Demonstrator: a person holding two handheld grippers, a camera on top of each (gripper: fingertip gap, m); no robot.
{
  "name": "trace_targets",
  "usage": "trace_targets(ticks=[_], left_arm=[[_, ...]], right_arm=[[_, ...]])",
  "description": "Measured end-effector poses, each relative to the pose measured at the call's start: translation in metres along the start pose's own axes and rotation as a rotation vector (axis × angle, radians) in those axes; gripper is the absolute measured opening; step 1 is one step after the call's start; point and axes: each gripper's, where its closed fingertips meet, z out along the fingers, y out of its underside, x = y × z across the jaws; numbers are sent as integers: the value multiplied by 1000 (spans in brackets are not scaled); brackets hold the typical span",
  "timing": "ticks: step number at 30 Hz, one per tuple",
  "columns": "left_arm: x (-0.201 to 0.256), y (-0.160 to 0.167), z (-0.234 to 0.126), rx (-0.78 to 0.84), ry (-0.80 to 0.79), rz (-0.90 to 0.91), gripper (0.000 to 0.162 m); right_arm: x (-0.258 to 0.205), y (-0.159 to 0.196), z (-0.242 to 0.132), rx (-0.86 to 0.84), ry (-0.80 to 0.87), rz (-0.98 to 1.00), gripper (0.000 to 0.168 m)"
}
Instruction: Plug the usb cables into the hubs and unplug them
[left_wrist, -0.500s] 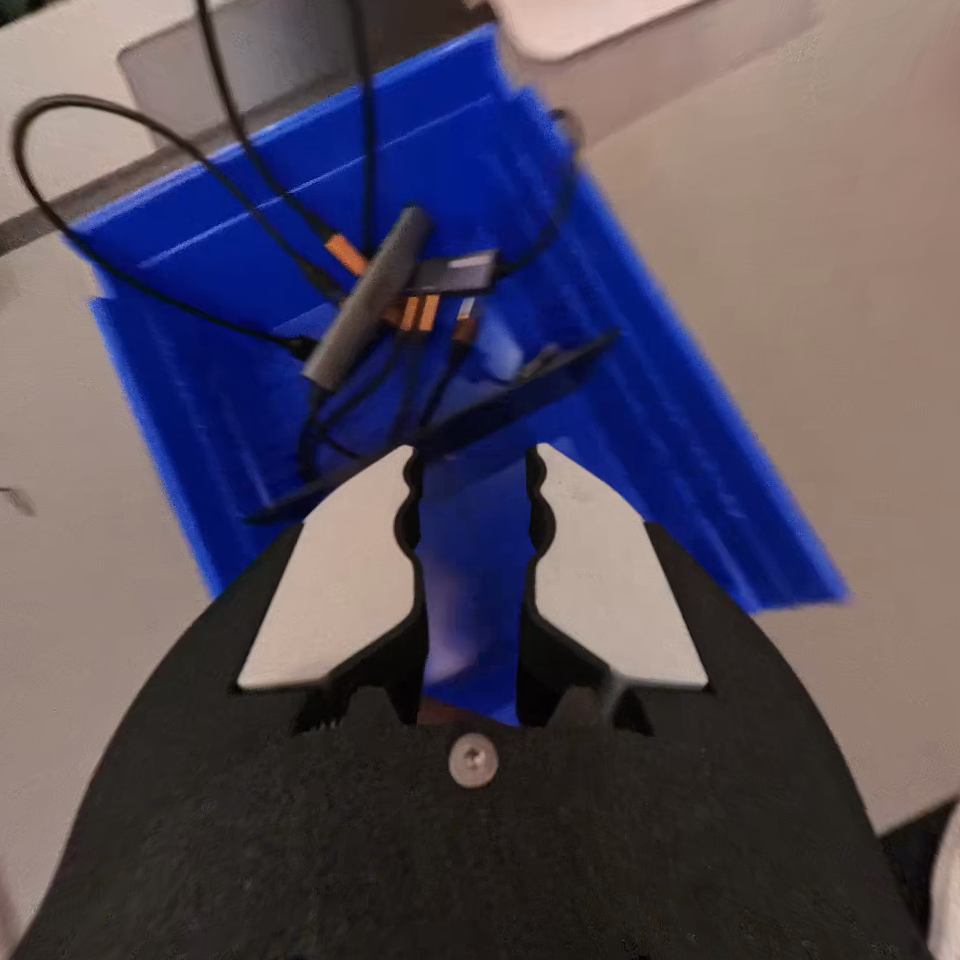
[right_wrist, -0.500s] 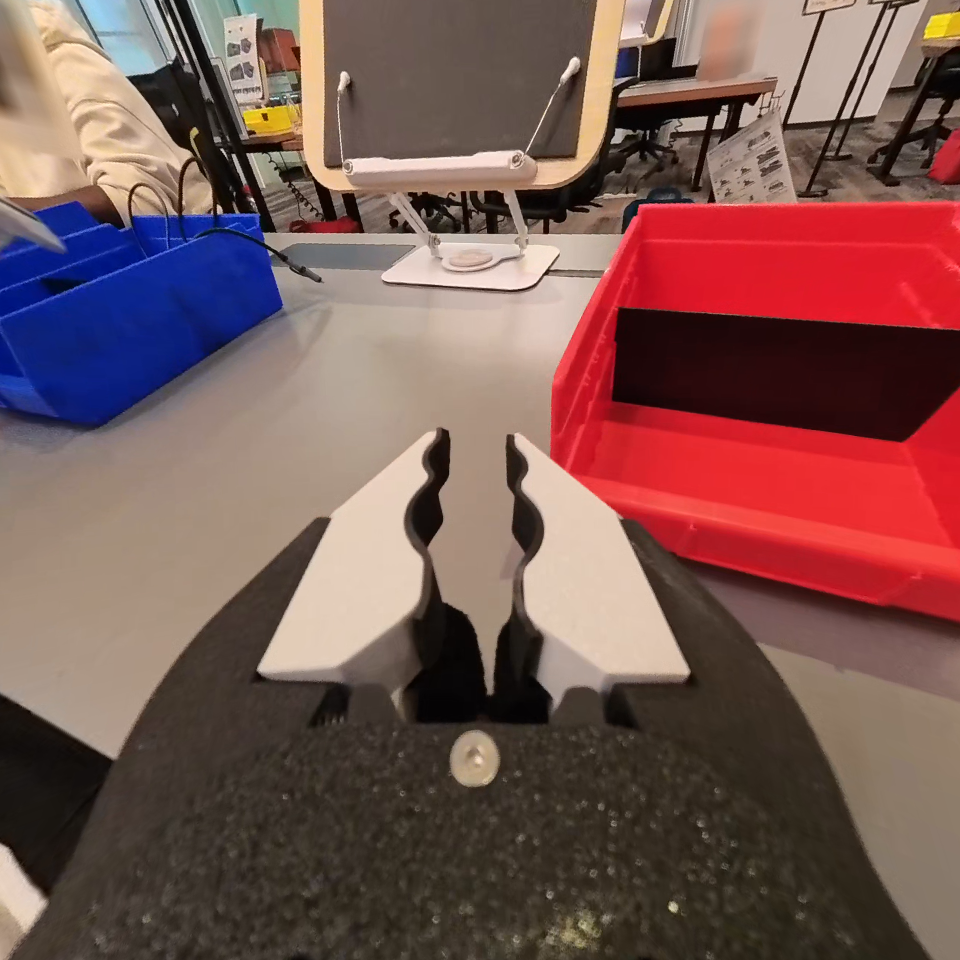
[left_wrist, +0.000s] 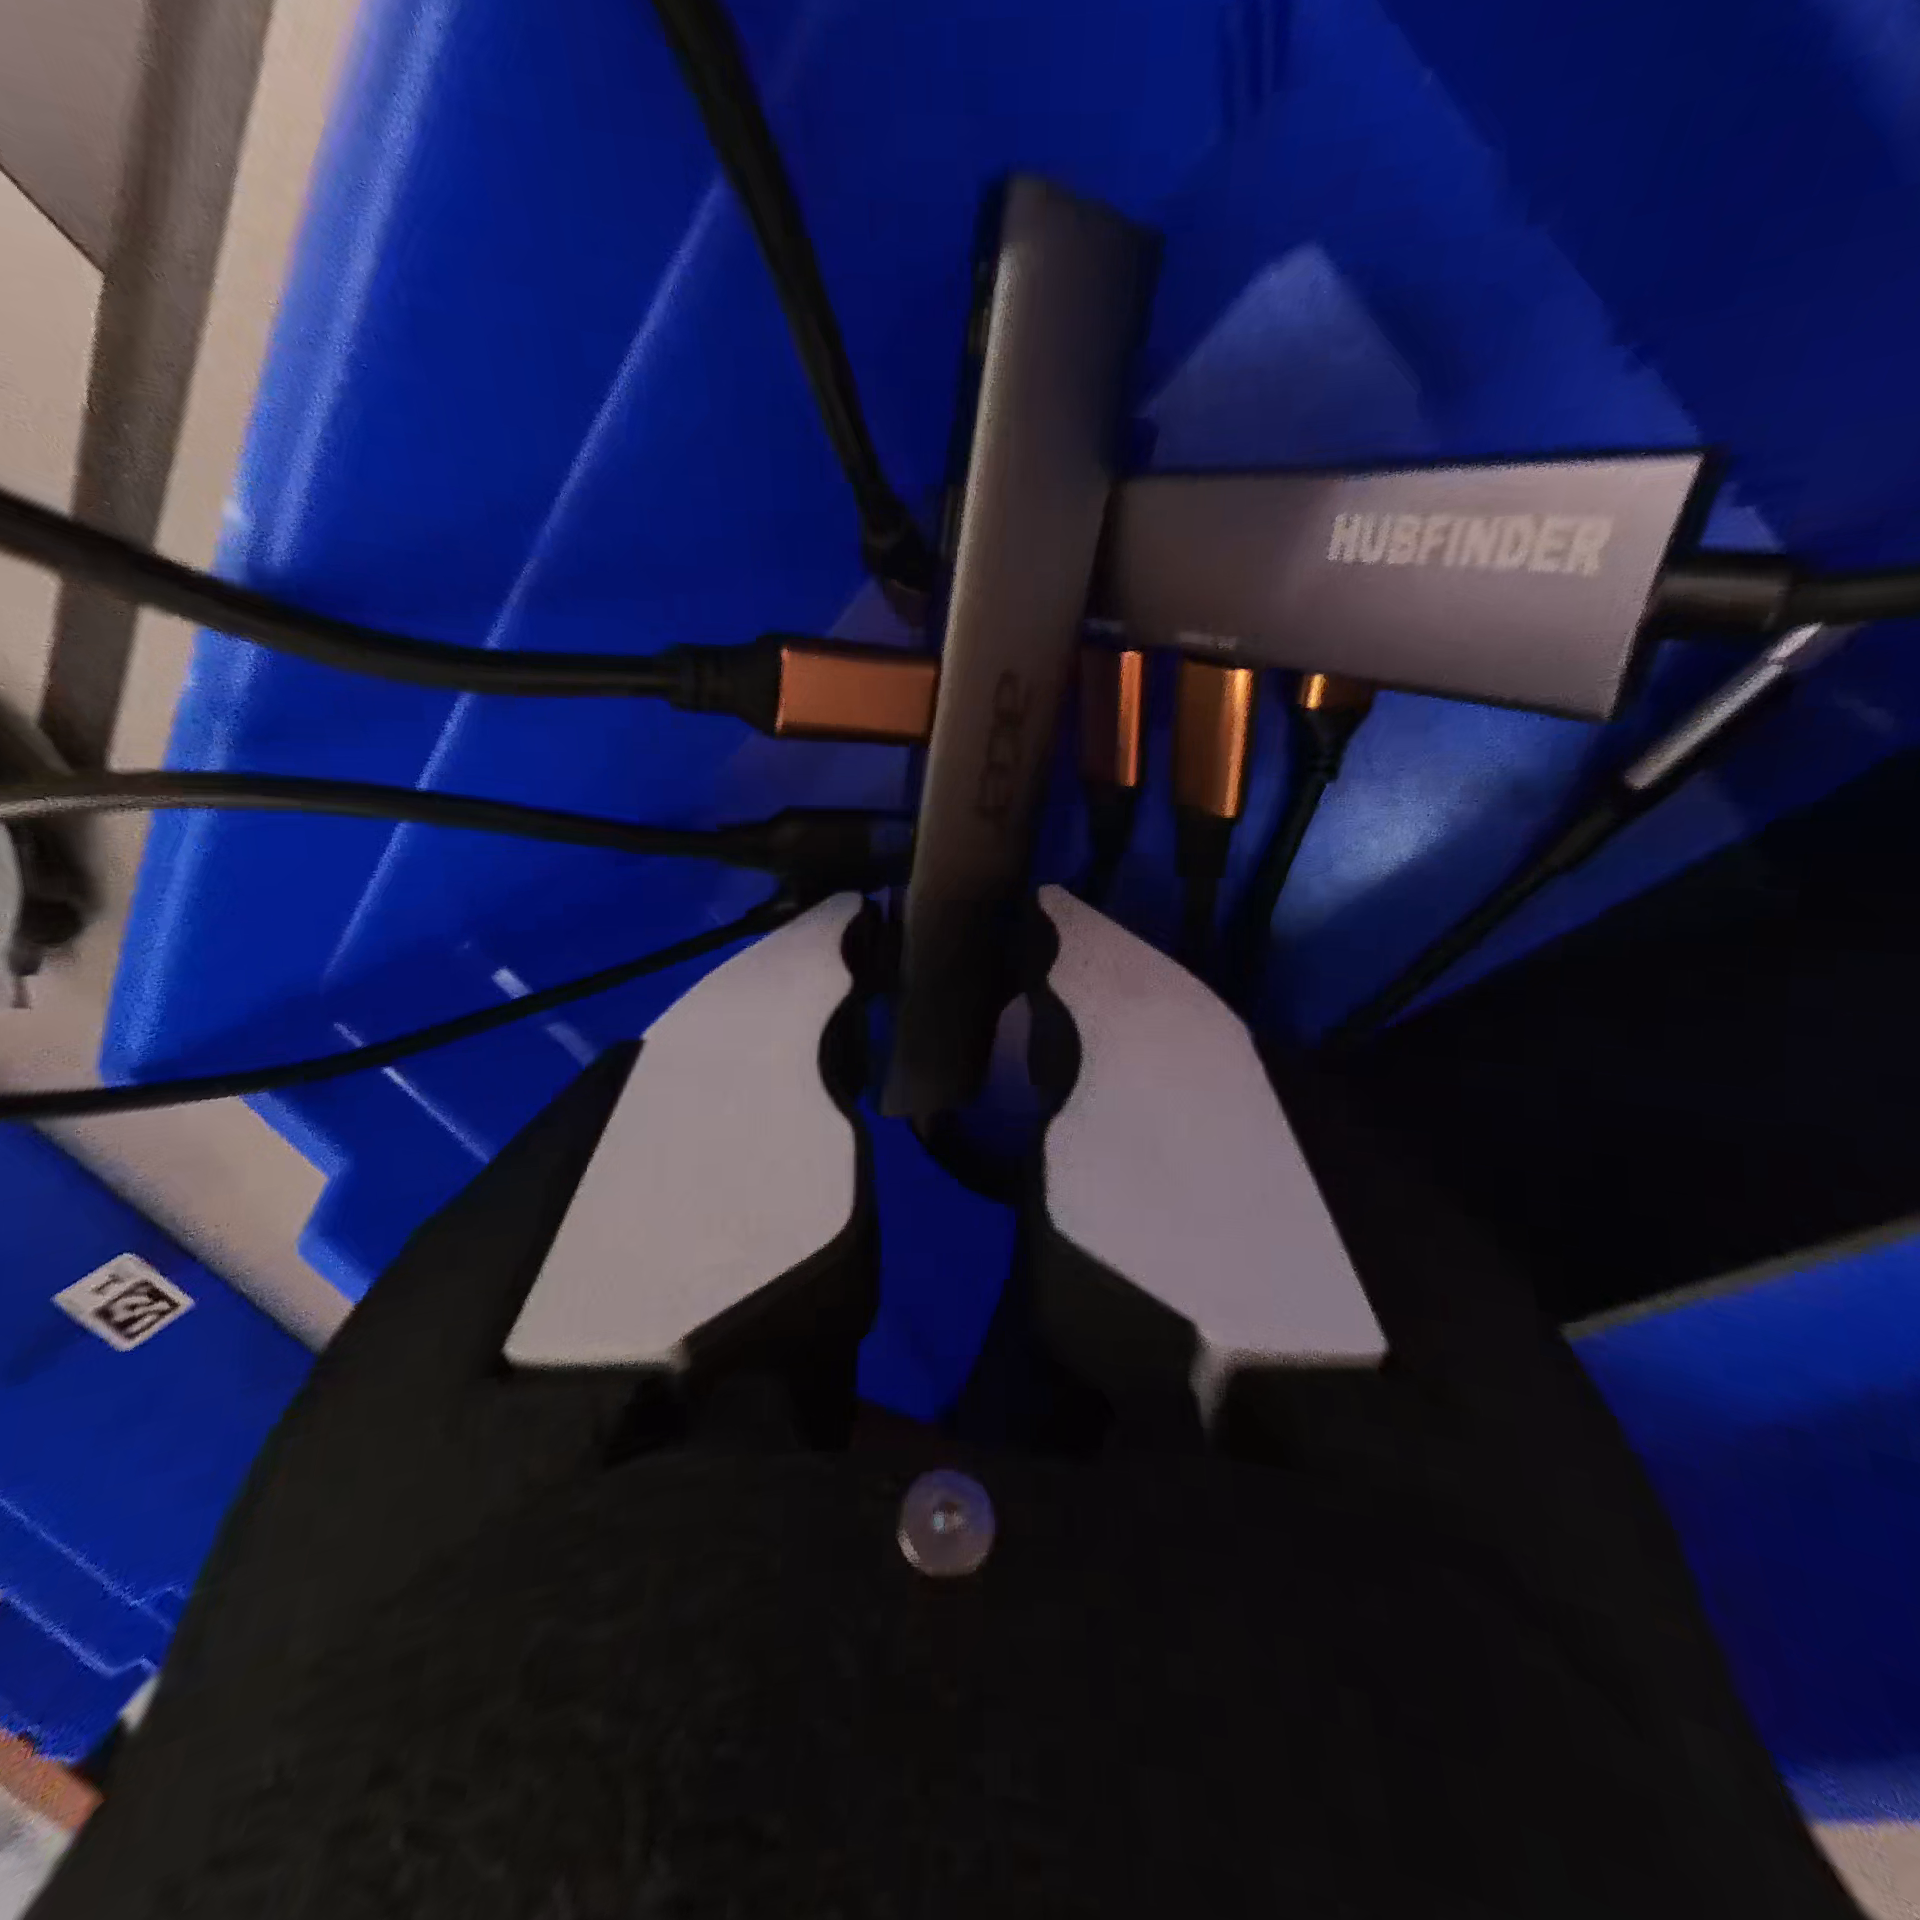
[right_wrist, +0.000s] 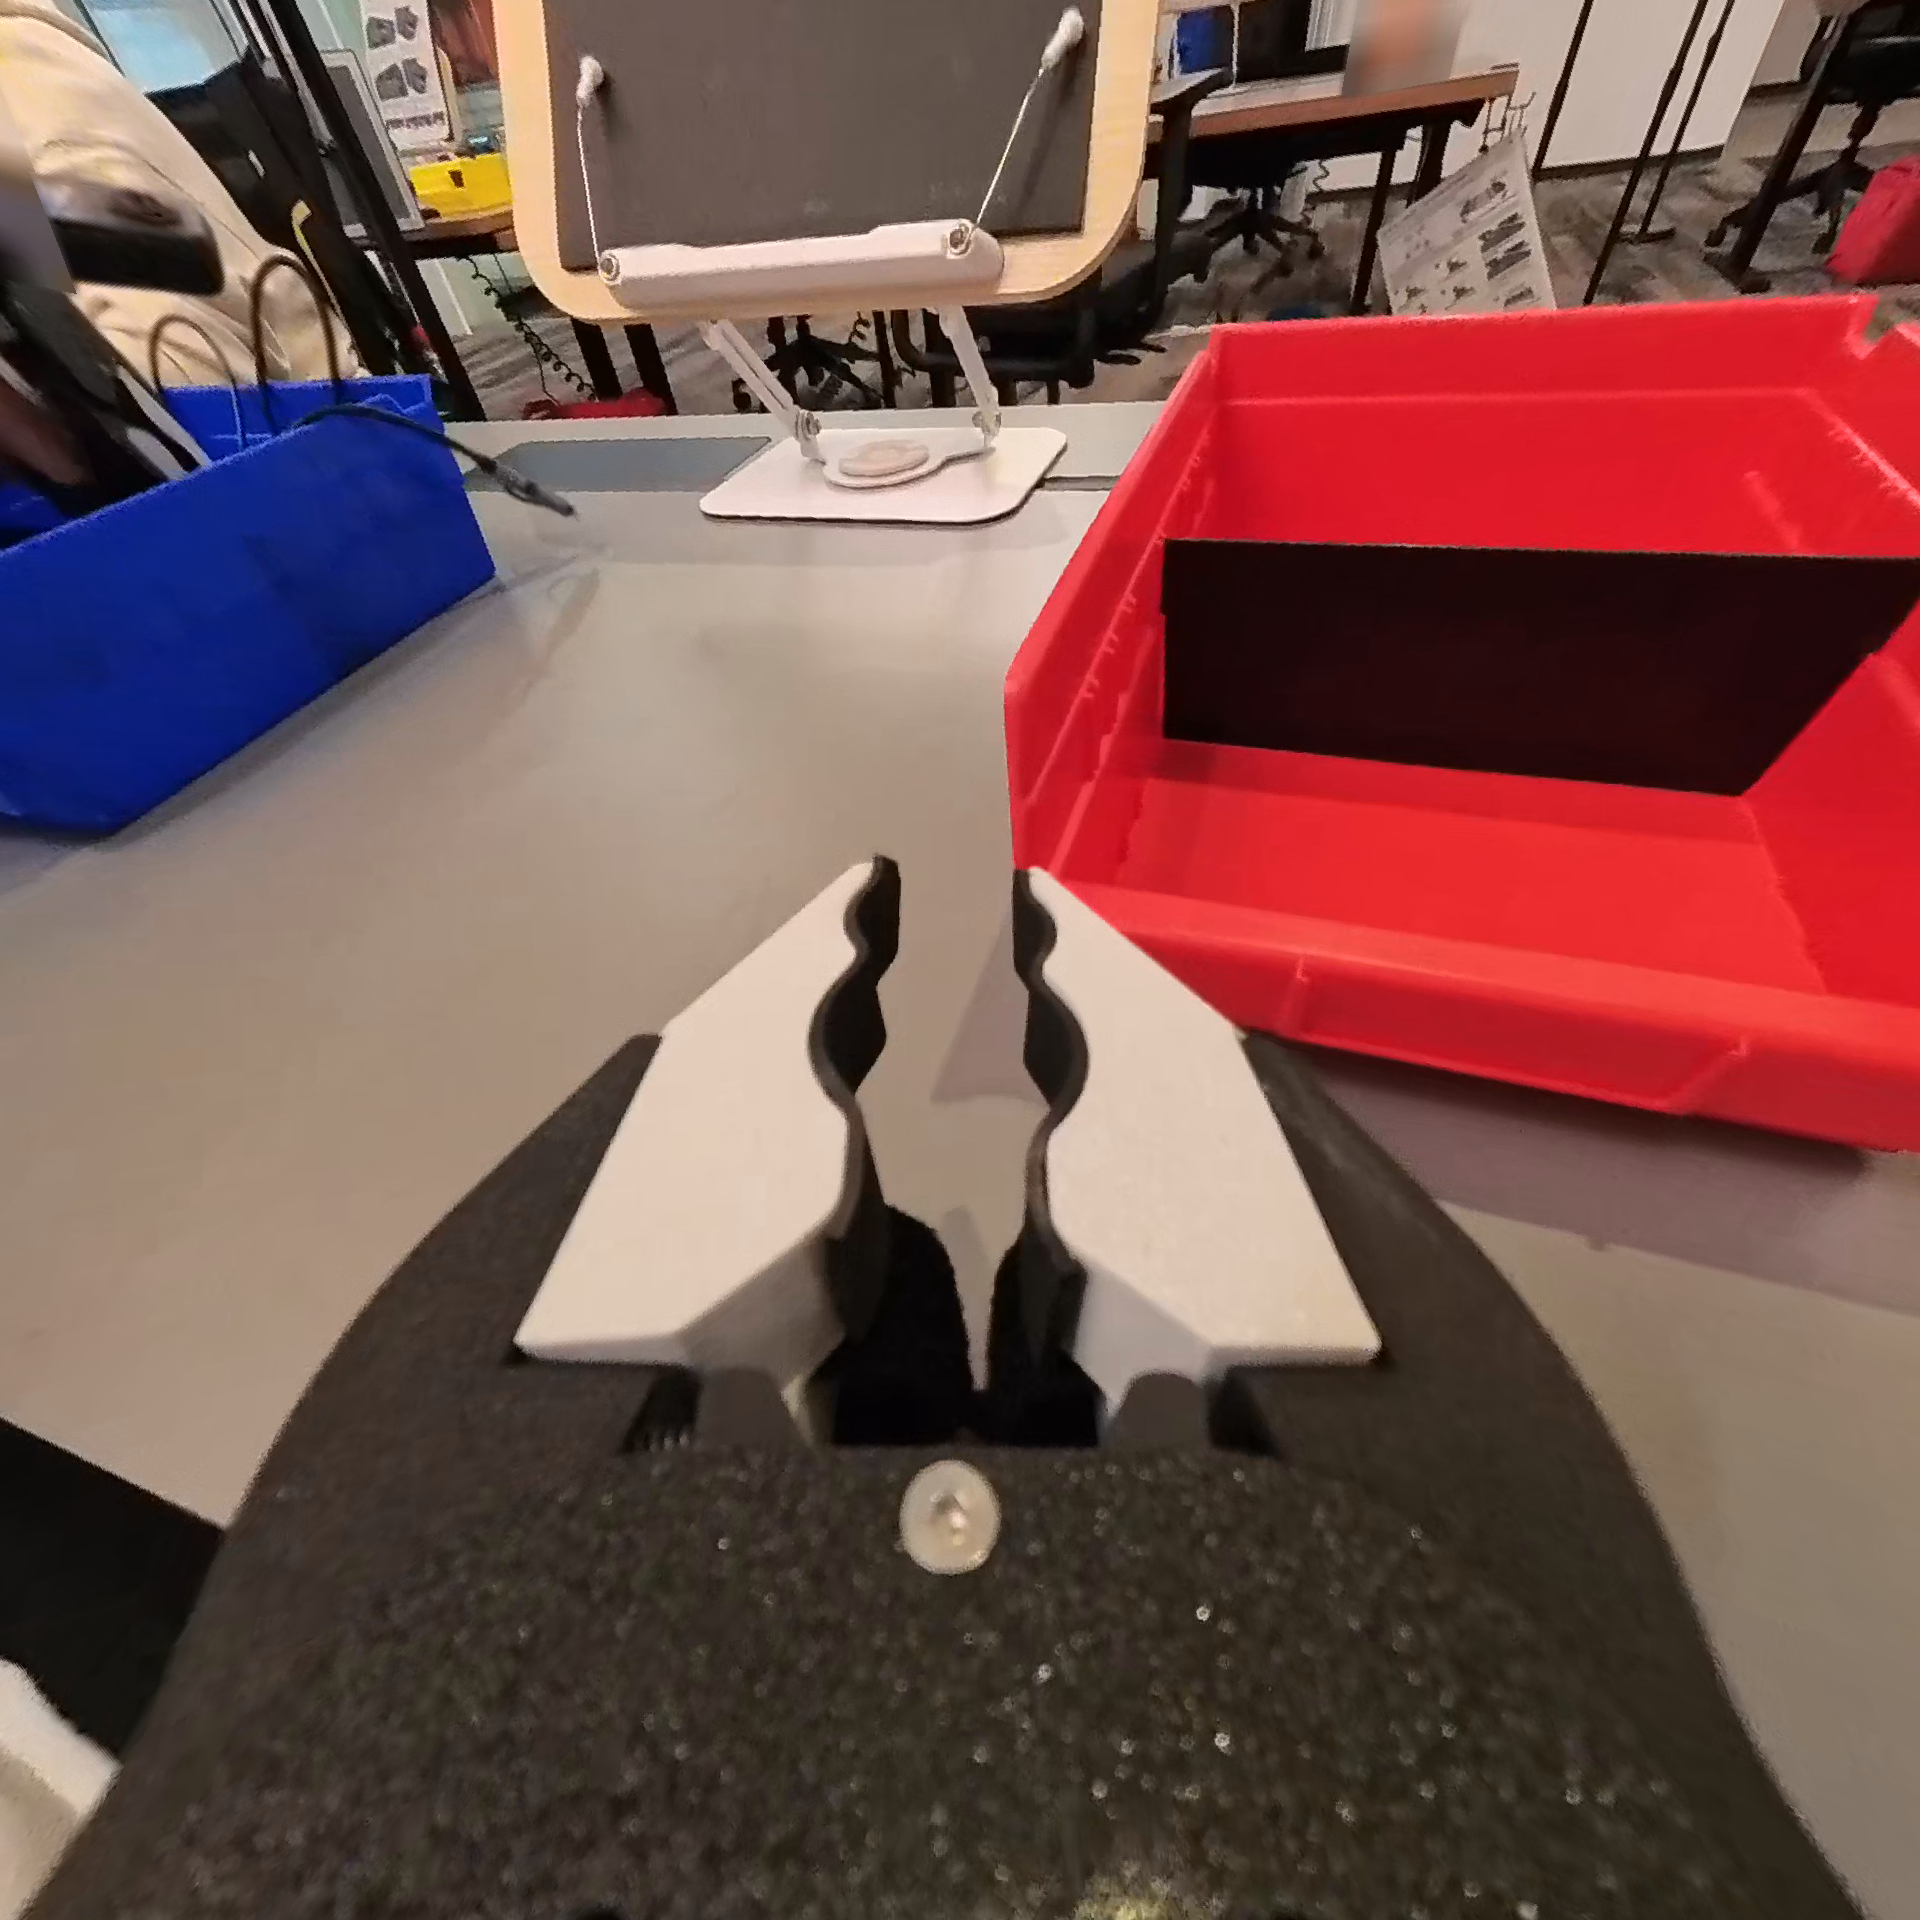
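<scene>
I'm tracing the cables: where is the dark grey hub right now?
In the left wrist view, the dark grey hub stands inside the blue bin, its near end between the left gripper's jaws, crossing a lighter grey hub on its right.

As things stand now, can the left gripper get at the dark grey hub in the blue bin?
Probably yes. The left gripper already has the near end of the dark grey hub between its fingers, inside the blue bin. Black cables crowd beside it, not between.
</scene>
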Motion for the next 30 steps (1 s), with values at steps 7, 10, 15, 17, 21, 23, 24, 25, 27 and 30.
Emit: trace_targets(ticks=[7, 10, 15, 17, 21, 23, 24, 25, 27, 30], left_arm=[[-26, -6, -44, 166, -331, 83, 24], [-38, -11, -93, 285, -484, 64, 24], [-39, -29, -210, 484, -799, 134, 23], [-20, -43, -258, 567, -900, 211, 23], [50, -75, -336, 724, -1067, 444, 23], [94, -89, -364, 778, -1160, 579, 23], [118, -96, -372, 800, -1194, 649, 23], [142, -102, -377, 826, -1221, 718, 23], [187, -113, -377, 859, -1264, 840, 23], [249, -125, -359, 883, -1354, 1049, 23]], right_arm=[[-2, 1, -1, -6, 9, -28, 20], [-6, 0, 1, -4, 0, -26, 20], [-20, -9, 1, 26, -25, -60, 20], [-30, -17, 0, 55, -43, -101, 20], [-67, -30, -6, 107, -193, -149, 22], [-85, -41, -13, 153, -284, -149, 23], [-95, -45, -18, 168, -343, -154, 24], [-103, -48, -22, 177, -392, -166, 25], [-109, -62, -30, 222, -418, -199, 29], [-115, -83, -38, 276, -445, -261, 38]])
